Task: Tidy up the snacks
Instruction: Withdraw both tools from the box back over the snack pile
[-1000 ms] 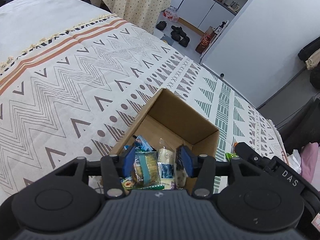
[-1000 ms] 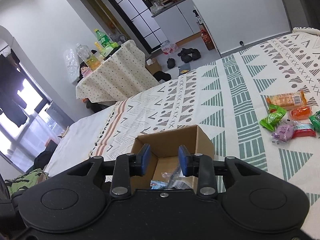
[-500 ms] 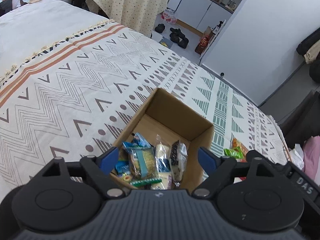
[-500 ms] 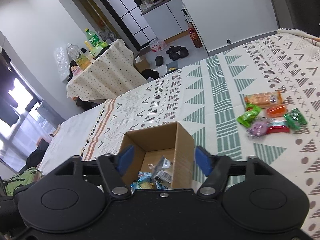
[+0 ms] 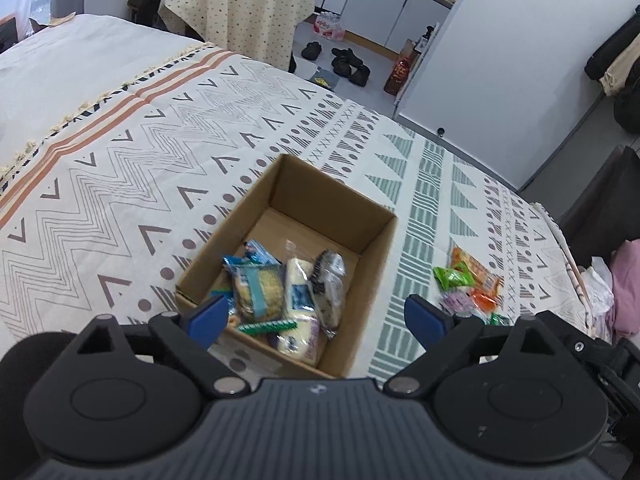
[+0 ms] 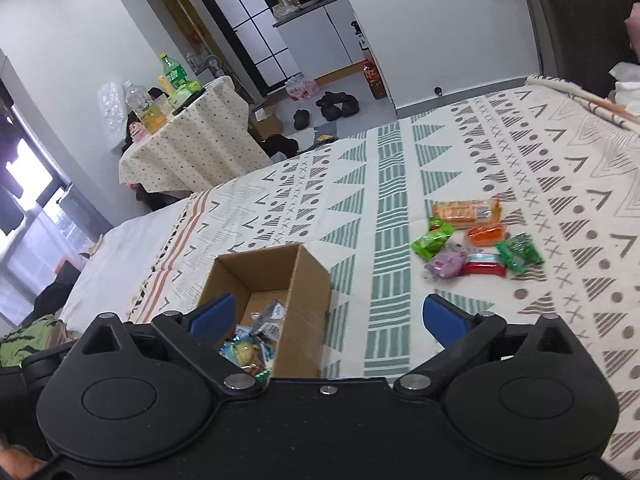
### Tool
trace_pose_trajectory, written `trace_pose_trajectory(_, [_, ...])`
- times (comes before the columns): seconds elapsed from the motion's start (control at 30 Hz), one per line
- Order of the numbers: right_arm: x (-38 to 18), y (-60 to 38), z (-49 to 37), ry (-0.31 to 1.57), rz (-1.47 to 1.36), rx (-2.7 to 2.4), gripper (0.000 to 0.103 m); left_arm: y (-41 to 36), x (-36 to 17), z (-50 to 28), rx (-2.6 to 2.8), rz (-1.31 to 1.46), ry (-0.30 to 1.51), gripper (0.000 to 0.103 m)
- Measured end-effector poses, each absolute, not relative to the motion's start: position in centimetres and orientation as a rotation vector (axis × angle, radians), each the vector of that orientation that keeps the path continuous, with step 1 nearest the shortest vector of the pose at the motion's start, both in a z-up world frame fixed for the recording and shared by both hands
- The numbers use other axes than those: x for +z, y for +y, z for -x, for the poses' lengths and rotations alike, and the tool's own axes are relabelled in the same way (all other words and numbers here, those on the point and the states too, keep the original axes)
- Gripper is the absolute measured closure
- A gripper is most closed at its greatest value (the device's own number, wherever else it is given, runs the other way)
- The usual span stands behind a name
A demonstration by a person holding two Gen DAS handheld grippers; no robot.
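One cardboard box (image 5: 372,236) sat on the bed (image 5: 120,168); six wrapped snacks (image 6: 472,240) lay beside the box. Left claw (image 5: 316,316) and right claw (image 6: 328,318) gaped empty above the box; labels unreadable.

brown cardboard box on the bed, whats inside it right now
The brown cardboard box holds a pile of wrapped snacks at its near end; its far floor is bare. Whatever lies under the pile is covered.

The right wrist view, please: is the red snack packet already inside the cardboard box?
No, the red snack packet lies on the patterned blanket among other loose snacks, apart from the cardboard box.
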State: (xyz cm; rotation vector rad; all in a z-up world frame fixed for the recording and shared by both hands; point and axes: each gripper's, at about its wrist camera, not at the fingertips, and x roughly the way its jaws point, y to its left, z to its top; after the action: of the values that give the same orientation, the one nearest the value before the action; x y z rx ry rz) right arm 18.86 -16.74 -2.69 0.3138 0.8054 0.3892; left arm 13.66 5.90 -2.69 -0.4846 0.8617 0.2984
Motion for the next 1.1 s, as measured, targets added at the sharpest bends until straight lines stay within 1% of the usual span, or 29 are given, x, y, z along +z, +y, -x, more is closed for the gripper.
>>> trace_pose_trajectory(0.07, [-2.6,-17.6,-18.7,0.801,-0.316,0.386,0.0,5.3,-2.5,-13.4,0.296,0.482,0.849,0.0])
trace_pose_trajectory(0.43, [-2.5,-21.9,-18.5,0.791,-0.3,0.392,0.0,2.0,-1.7,-13.0,0.298,0.425,0.791,0.0])
trace_pose_trajectory(0.8, [-4.7,-26.5,-19.7,0.816,-0.405,0.38,0.0,-1.9,-2.8,-15.0,0.247,0.379,0.851,0.0])
trace_pose_trajectory(1.1, [-6.2,-29.0,-21.5,0.818,-0.419,0.341,0.0,-5.0,-4.0,-17.0,0.236,0.37,0.869,0.0])
